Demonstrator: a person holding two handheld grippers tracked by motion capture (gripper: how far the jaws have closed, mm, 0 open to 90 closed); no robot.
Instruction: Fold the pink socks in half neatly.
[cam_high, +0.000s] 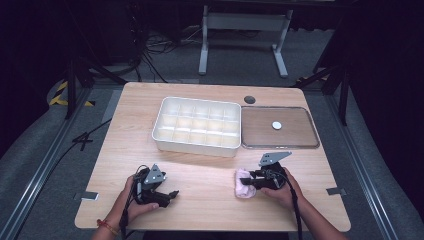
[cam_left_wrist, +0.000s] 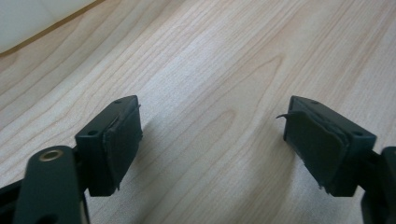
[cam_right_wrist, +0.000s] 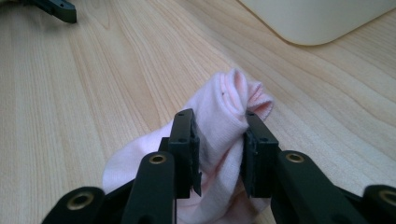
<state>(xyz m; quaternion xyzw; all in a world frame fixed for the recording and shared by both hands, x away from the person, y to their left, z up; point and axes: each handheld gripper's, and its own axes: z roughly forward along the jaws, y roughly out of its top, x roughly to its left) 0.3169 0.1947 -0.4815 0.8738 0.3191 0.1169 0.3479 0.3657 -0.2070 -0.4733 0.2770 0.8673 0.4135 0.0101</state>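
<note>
I am looking down at the wooden table (cam_high: 200, 200), where my right gripper (cam_high: 251, 180) is pinching a pale pink sock (cam_high: 244, 184) near the front edge, on the right half. In the right gripper view the two black jaws are pressing into a bunched fold of the sock (cam_right_wrist: 219, 135) from both sides, squeezed close together, with cloth bulging up between the pads and a rounded open end poking out just past the fingertips (cam_right_wrist: 184, 140). The rest of the sock is trailing back under the gripper toward my hand, so its long axis is running roughly along the jaws, and the bunched end is pointing away from the camera toward the white compartment tray (cam_right_wrist: 322, 18). From the high view the sock is lying as a short crumpled lump running front to back, touching the table, well apart from the tray (cam_high: 197, 125) and from the clear flat tray (cam_high: 280, 127) beside it, which is holding a small white disc (cam_high: 276, 125).

My left gripper (cam_high: 167, 196) is resting low at the front left, well apart from the sock. In the left gripper view its jaws are standing wide open with bare wood grain (cam_left_wrist: 210, 93) between the pads (cam_left_wrist: 123, 140), gripping nothing
</note>
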